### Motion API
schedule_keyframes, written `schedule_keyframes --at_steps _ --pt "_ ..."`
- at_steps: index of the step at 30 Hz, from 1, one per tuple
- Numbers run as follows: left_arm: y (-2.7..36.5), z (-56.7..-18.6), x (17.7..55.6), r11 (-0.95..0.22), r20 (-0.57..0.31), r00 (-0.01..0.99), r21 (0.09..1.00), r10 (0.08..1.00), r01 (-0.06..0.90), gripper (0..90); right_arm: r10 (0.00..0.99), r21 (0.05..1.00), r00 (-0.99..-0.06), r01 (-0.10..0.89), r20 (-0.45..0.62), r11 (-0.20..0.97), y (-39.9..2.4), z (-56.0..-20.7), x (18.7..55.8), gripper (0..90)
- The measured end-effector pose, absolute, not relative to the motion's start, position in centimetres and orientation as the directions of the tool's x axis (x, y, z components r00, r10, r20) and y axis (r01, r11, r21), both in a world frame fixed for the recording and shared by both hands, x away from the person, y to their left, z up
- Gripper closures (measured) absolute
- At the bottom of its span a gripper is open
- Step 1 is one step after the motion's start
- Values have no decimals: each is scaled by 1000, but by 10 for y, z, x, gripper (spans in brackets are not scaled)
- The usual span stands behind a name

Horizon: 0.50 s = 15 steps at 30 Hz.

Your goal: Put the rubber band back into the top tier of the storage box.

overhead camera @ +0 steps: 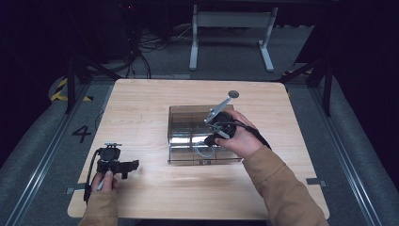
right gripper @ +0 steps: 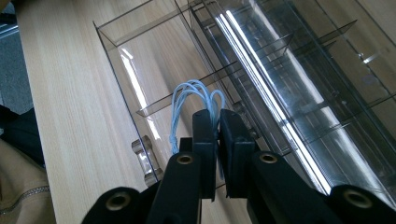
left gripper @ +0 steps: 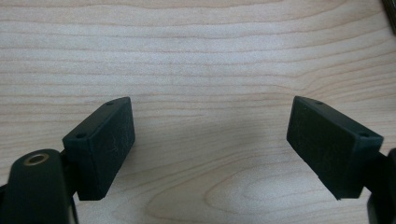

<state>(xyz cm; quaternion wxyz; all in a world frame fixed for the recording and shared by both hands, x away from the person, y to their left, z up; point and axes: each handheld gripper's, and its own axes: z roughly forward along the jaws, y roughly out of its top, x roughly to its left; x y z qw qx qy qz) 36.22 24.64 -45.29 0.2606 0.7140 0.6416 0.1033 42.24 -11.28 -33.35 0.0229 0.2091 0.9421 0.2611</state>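
Blue cord [right gripper: 194,100] pinched in the right gripper [right gripper: 217,126] could snag the drawer [right gripper: 140,70] divider; left gripper [left gripper: 210,140] rests open.

Pale blue looped cord [right gripper: 194,100] pinched above clear compartmented organiser's [right gripper: 140,32] open drawer.

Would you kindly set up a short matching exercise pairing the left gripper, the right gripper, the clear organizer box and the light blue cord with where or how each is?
Things:
1. left gripper
2. right gripper
3. clear organizer box
4. light blue cord

States:
A. looped, pinched between jaws
B. open above bare wood
C. at the table's middle, drawer pulled out
D. shut, over the drawer

Pairs: 1-B, 2-D, 3-C, 4-A
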Motion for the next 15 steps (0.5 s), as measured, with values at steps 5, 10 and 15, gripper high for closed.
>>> schedule_keyframes --at_steps 5,10,15 --pt "247 -453 362 -37 -190 154 508 970 861 159 408 487 -910 390 73 781 -111 -338 424 857" --pt "246 -453 363 -44 -187 159 505 969 862 159 406 473 -910 394 81 788 -111 -343 425 857" --pt "246 -453 363 -44 -188 161 506 969 862 160 403 466 -911 396 90 791 -111 -349 426 857"
